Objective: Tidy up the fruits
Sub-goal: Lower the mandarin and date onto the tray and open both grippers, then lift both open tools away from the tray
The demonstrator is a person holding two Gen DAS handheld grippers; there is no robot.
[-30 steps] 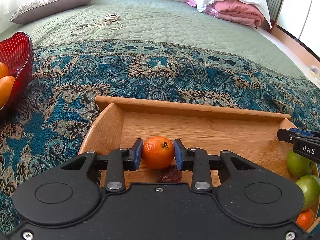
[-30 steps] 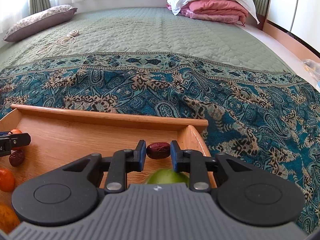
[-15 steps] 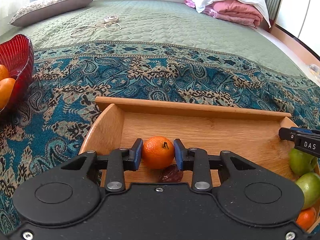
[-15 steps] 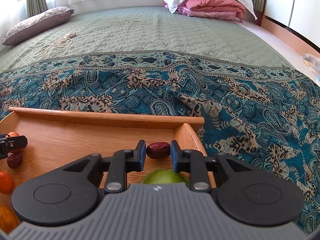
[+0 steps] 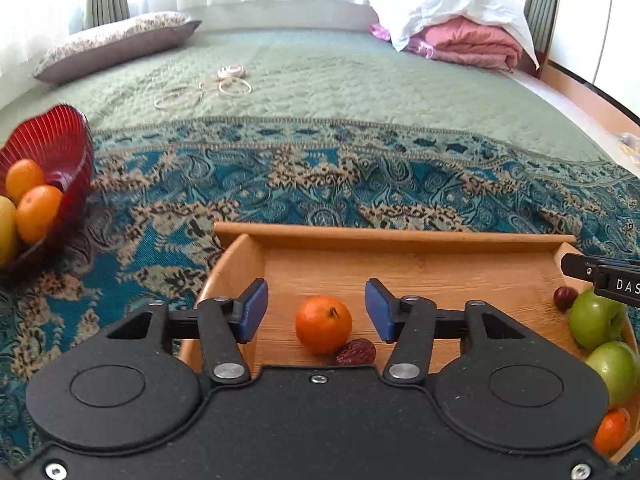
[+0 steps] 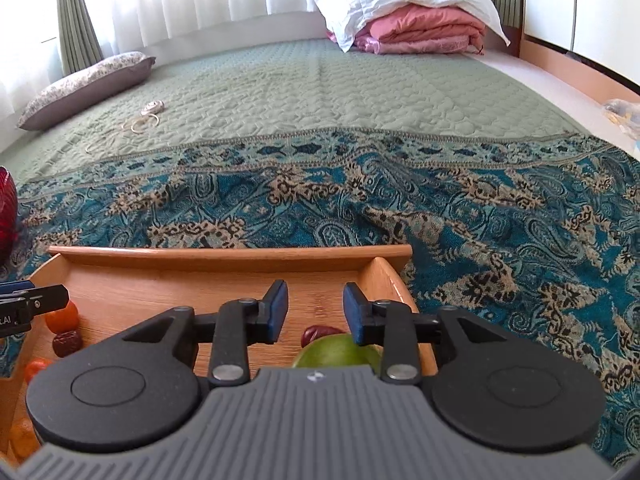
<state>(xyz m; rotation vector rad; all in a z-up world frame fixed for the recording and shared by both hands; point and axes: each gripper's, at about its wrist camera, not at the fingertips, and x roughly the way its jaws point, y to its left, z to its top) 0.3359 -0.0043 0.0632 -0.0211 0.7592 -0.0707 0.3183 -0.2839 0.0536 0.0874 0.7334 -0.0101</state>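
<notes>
A wooden tray [image 5: 400, 236] lies on the patterned bed cover. My left gripper [image 5: 316, 310] is open above the tray's left end; a small orange [image 5: 323, 324] rests on the tray between its pads, with a dark red date [image 5: 356, 351] beside it. My right gripper [image 6: 315, 312] is open over the tray's right end [image 6: 240, 254]; a red date [image 6: 314, 334] lies on the tray below it, against a green apple [image 6: 340, 352]. Two green apples [image 5: 596, 318], a date [image 5: 565, 297] and an orange [image 5: 612, 430] lie at the right end.
A red glass bowl [image 5: 60, 144] with oranges stands on the cover at the left. A coiled white cable [image 5: 224, 84], a grey pillow [image 5: 116, 46] and folded pink and white bedding [image 5: 460, 28] lie further back on the green quilt.
Both grippers have opened. The left let go of the orange and the right let go of the date; both fruits now rest on the tray. Both grippers have risen a little.
</notes>
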